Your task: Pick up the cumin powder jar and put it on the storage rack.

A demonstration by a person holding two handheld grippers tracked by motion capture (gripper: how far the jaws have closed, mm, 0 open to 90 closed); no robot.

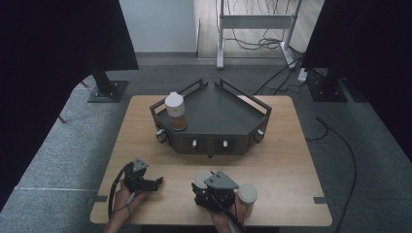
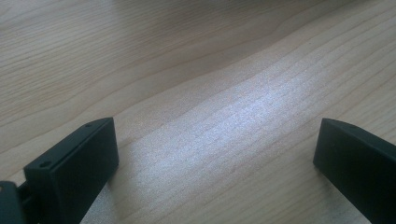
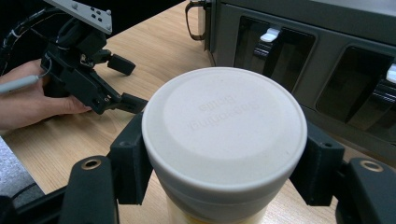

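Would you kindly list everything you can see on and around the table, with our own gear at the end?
Light wooden table: one, centre of the high view.
Dark grey angular shelf unit with white-tipped latches: one, far middle of the table.
White-capped jar of orange-brown contents: one, on the unit's left side.
White-lidded jars: two, at the table's near edge; one between the right gripper's jaws, one just right of that gripper.
White metal stand: one, on the floor beyond the table, among black cables.
Left gripper: black, jaws open, low over bare wood.
Right gripper: black, closed on a jar.
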